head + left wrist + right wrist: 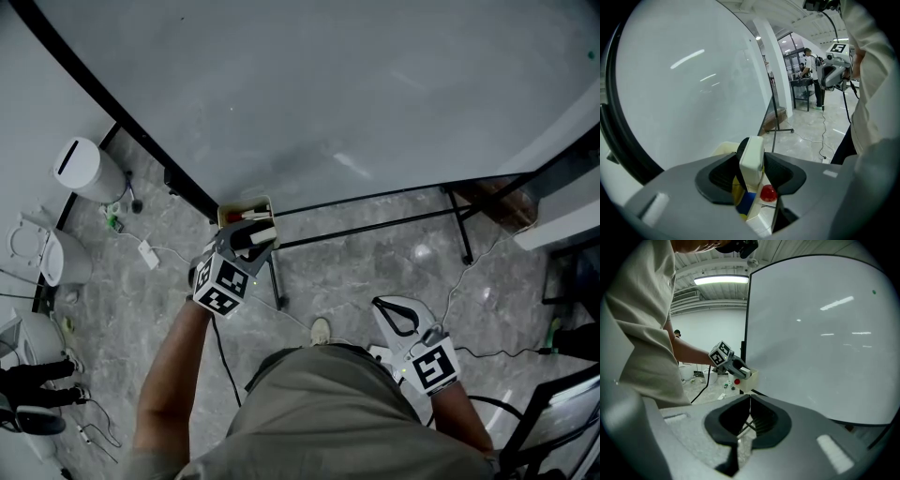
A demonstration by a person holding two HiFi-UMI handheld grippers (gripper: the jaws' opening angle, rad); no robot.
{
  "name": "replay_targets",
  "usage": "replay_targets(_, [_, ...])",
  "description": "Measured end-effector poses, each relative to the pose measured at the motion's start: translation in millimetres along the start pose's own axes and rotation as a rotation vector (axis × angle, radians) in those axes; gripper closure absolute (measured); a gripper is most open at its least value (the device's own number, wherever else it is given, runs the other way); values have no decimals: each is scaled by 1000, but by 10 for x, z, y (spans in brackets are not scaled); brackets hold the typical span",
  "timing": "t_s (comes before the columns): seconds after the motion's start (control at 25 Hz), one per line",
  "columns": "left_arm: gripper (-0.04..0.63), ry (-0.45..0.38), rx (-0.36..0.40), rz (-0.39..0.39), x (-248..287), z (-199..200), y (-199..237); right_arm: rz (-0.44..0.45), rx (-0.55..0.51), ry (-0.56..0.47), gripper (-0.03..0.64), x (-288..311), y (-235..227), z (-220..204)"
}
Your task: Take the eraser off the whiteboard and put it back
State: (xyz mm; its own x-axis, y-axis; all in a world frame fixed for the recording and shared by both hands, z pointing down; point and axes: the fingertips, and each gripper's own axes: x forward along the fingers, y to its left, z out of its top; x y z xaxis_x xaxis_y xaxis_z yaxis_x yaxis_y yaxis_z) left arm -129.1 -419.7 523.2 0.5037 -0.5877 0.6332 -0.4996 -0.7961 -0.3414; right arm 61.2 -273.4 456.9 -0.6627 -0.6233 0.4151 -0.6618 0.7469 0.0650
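Note:
The white eraser (752,159) with its dark felt side stands upright between the pads of my left gripper (751,161), which is shut on it. It sits just above a cream tray (723,149) at the whiteboard's (684,84) lower left corner; a red knob (768,192) and blue and yellow items lie in the tray. The head view shows the left gripper (255,231) at the tray (246,208) below the whiteboard (328,84). My right gripper (401,317) hangs low at the right, shut and empty, with its pads meeting (750,399).
The whiteboard's black stand bars (375,211) run across the grey marble floor. White bins (89,169) and cables lie at the left, and a cable (487,354) trails at the right. My shoe (321,330) is below the stand. A person (808,70) stands far off.

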Motion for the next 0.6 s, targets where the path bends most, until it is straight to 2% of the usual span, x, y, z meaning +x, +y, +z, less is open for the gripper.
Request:
replay_targets(0.36, [344, -34, -27, 98, -296, 57, -3, 50, 10, -9, 613, 45, 71, -18])
replay_targets(0.48, [342, -105, -97, 178, -631, 150, 29, 84, 2, -11, 614, 93, 153, -15])
replay_targets(0.6, [344, -214, -214, 228, -1068, 289, -22, 109, -20, -24, 612, 122, 271, 17])
